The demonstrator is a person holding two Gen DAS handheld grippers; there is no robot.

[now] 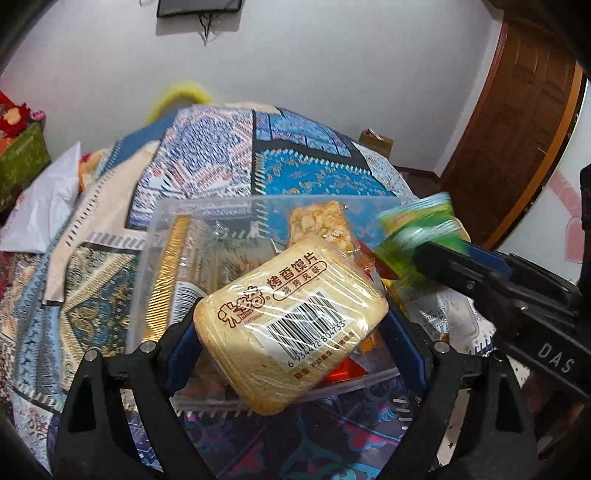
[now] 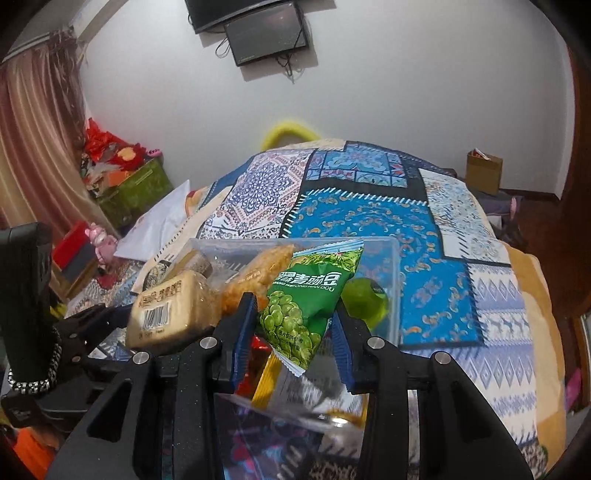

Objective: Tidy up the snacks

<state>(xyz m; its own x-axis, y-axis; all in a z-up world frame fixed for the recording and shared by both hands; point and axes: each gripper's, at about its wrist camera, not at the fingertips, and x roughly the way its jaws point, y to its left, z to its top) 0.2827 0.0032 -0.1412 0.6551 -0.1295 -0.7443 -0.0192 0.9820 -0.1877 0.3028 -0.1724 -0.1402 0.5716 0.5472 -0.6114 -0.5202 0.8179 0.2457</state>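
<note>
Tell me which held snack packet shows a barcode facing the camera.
The beige toast-slice packet in the left hand-held gripper; the green pea packet in the right one shows peas instead.

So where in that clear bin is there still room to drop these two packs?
The clear bin is bare along its far right corner, behind the green cup. Its left and near parts are crowded with wrapped snacks. The bedspread beyond lies open.

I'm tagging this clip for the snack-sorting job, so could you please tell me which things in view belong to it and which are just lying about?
Part of the job:
- beige bread-slice pack, in the left gripper
- green pea packet, in the right gripper
- clear plastic bin with other snacks

Just lying about:
- patchwork bedspread
- wall screen
- cardboard box
- white pillow
</note>
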